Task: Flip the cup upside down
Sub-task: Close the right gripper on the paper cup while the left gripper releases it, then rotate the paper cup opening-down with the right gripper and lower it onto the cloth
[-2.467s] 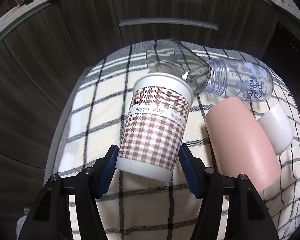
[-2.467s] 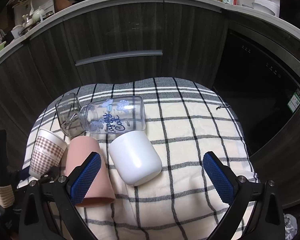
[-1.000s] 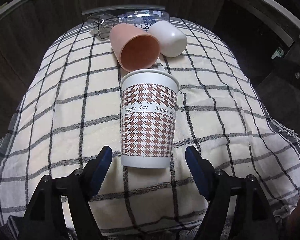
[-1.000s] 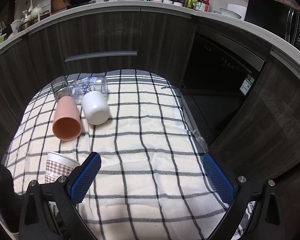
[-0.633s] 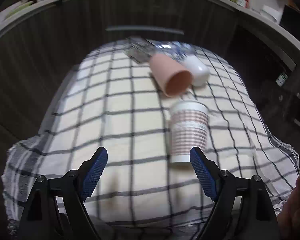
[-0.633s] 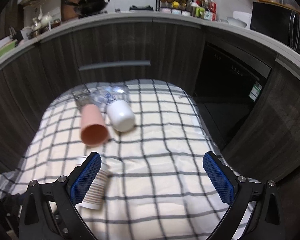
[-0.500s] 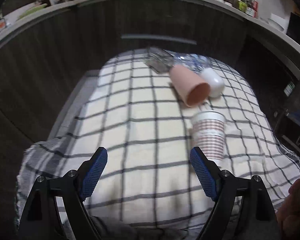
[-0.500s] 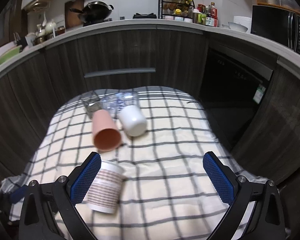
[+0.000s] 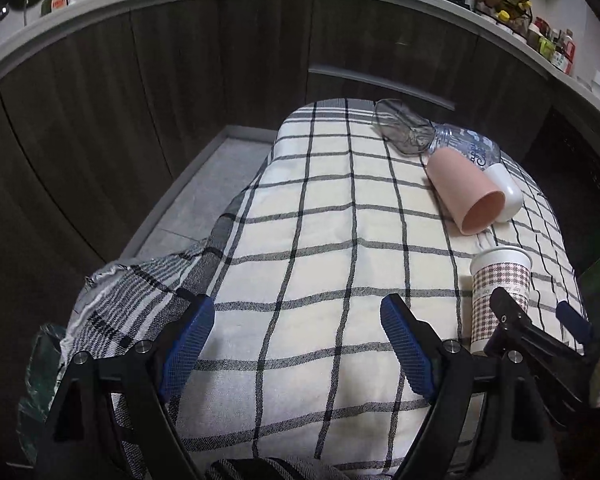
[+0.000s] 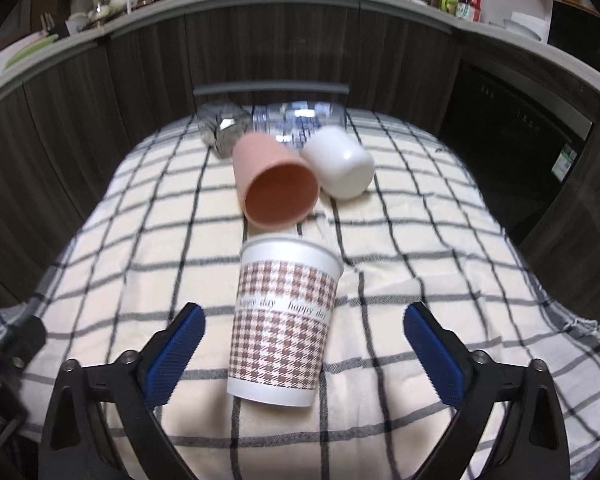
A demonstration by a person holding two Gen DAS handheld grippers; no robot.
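Observation:
A paper cup (image 10: pixel 286 320) with a brown houndstooth pattern and "happy day" lettering stands upright, mouth up, on the checked cloth (image 10: pixel 420 248). My right gripper (image 10: pixel 304 348) is open, its blue pads on either side of the cup's lower half without touching it. In the left wrist view the cup (image 9: pixel 500 280) stands at the right, with the right gripper's fingers (image 9: pixel 512 316) around it. My left gripper (image 9: pixel 296 344) is open and empty over the cloth, to the left of the cup.
A pink cup (image 10: pixel 276 184), a white cup (image 10: pixel 340 164), a clear bottle (image 10: pixel 300 120) and a glass (image 10: pixel 220 128) lie on their sides at the back. Dark cabinets (image 10: pixel 260 52) surround the table. The cloth hangs over the left edge (image 9: pixel 140 280).
My left gripper let go of the paper cup and drew back to the left. My right gripper moved in so that the cup stands between its open fingers.

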